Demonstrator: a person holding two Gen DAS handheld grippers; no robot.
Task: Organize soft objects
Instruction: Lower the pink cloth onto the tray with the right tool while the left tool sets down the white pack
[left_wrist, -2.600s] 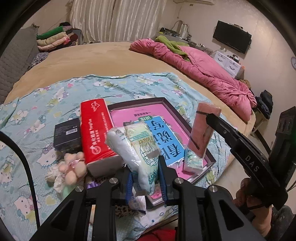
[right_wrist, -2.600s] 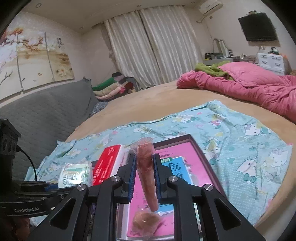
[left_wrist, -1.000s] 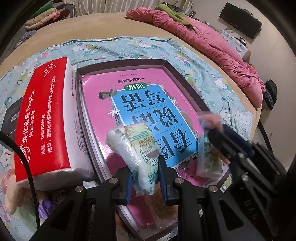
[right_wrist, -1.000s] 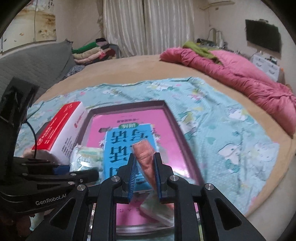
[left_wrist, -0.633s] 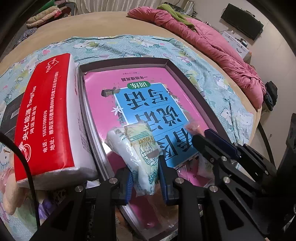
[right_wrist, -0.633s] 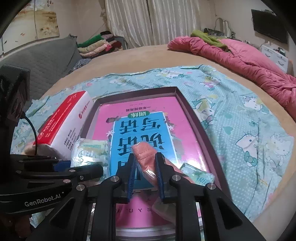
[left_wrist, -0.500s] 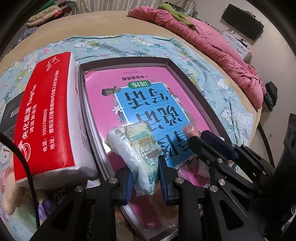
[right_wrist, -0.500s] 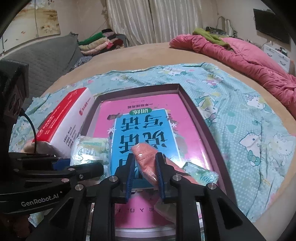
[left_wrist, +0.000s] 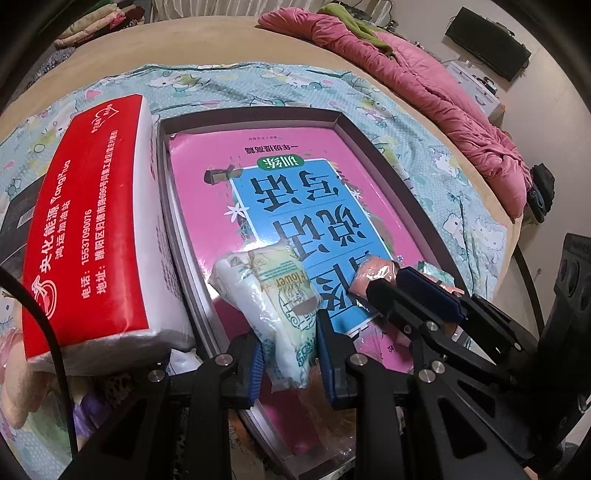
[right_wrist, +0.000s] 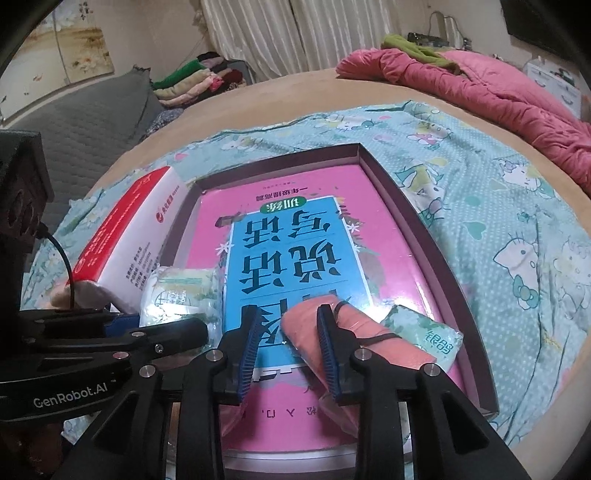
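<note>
My left gripper (left_wrist: 290, 356) is shut on a white and pale green tissue pack (left_wrist: 275, 306), held above the near left part of the dark tray (left_wrist: 373, 147); the pack also shows in the right wrist view (right_wrist: 181, 299). My right gripper (right_wrist: 286, 349) is open, its jaws spread; a rolled salmon-pink cloth (right_wrist: 332, 339) in clear wrap lies on the pink and blue book (right_wrist: 291, 254) inside the tray (right_wrist: 436, 251), against the right finger. That cloth (left_wrist: 371, 275) and the right gripper (left_wrist: 402, 291) show in the left wrist view.
A large red and white tissue pack (left_wrist: 88, 229) lies left of the tray. A small green tissue pack (right_wrist: 424, 338) sits in the tray's near right corner. A black box (left_wrist: 18, 218) and a plush toy (left_wrist: 11, 376) lie at left. Pink quilt (right_wrist: 480, 81) lies behind.
My right gripper has lowered the pink cloth onto the book and opened its jaws. My left gripper still holds its tissue pack, nearly unmoved.
</note>
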